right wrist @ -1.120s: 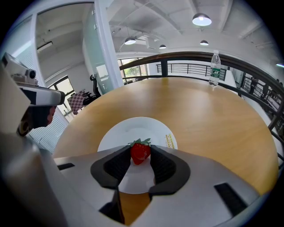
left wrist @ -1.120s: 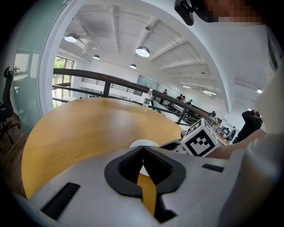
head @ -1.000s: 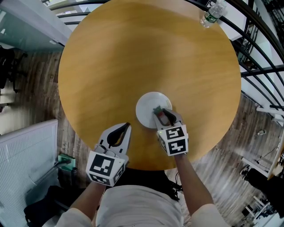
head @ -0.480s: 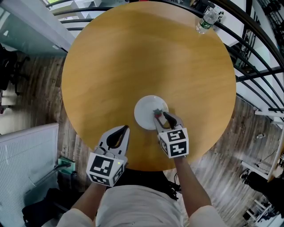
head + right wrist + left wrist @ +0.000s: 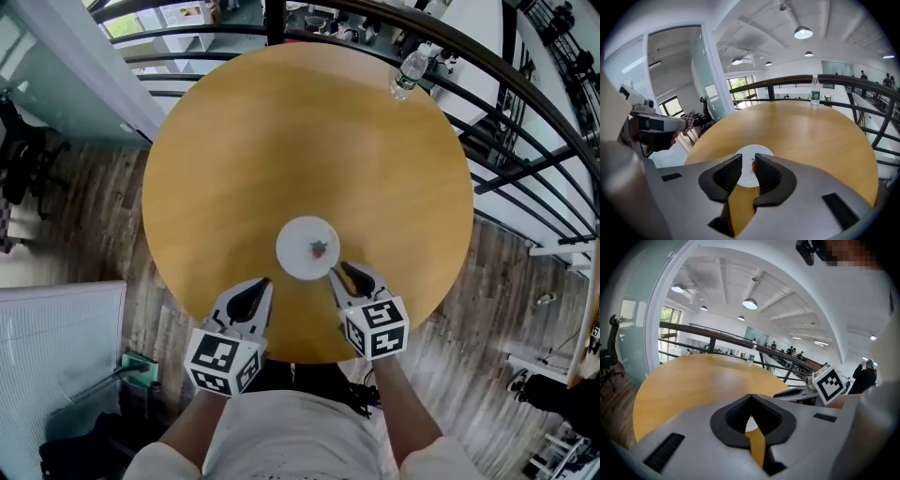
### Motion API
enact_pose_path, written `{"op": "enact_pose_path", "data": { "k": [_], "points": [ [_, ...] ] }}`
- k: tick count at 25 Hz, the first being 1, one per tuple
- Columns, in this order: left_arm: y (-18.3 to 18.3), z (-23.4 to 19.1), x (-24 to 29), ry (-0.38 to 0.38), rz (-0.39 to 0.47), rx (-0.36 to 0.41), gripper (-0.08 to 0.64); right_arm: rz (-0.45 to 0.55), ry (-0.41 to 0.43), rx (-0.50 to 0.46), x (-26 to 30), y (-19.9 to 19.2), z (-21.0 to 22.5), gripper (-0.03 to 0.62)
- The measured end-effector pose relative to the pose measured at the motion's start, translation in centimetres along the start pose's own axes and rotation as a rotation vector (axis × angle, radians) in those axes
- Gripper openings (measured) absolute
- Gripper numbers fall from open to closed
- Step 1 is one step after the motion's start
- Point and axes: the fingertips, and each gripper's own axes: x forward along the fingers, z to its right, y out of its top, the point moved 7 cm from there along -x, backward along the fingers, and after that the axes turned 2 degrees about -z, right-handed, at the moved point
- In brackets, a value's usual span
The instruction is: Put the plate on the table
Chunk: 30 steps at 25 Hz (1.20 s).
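On the round wooden table (image 5: 281, 131), toward its near side, the white plate (image 5: 307, 247) is seen lying flat with its whole underside on the wood, clear of the edge. A small red spot (image 5: 320, 248) is noted at its centre; whether print or a loose item cannot be told.

Right gripper (image 5: 341, 271): held just beside the plate's near rim, not touching it. Its jaws are closing with a narrow gap between them, and nothing is gripped. In the right gripper view the plate is only seen beyond the gap, out on the tabletop.

Left gripper (image 5: 262, 284): held over the table's near edge, apart from the plate. Its jaws are pressed together at the tips and nothing is pinched.

A water bottle (image 5: 410, 67) is noted at the far rim, upright, well apart from the plate.

Progress, as judged: the placing is taken as done, since the plate is resting unsupported by either tool. Nothing of the task appears left beyond drawing the grippers clear. No correction of the plate's position looks needed.
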Motion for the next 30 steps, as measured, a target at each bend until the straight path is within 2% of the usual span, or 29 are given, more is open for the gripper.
{"op": "enact_pose_path", "data": {
  "k": [6,14,20,30],
  "points": [
    [0.2,3.0,-2.1,-0.019,0.019,0.023,0.023,0.083,-0.003,-0.032,-5.8,0.7,-1.1,0.041],
    [2.1,5.8,-4.9,-0.066,0.054,0.079,0.023,0.147,0.009,-0.026,-11.5,1.4,-2.4,0.032],
    [2.7,6.4,-5.7,-0.062,0.068,0.085,0.023,0.169,0.013,0.023,-13.4,1.2,-2.3,0.026],
    [3.4,7.5,-5.9,-0.076,0.088,0.089,0.023,0.182,0.018,-0.006,-14.4,1.9,-3.0,0.025]
  ]
}}
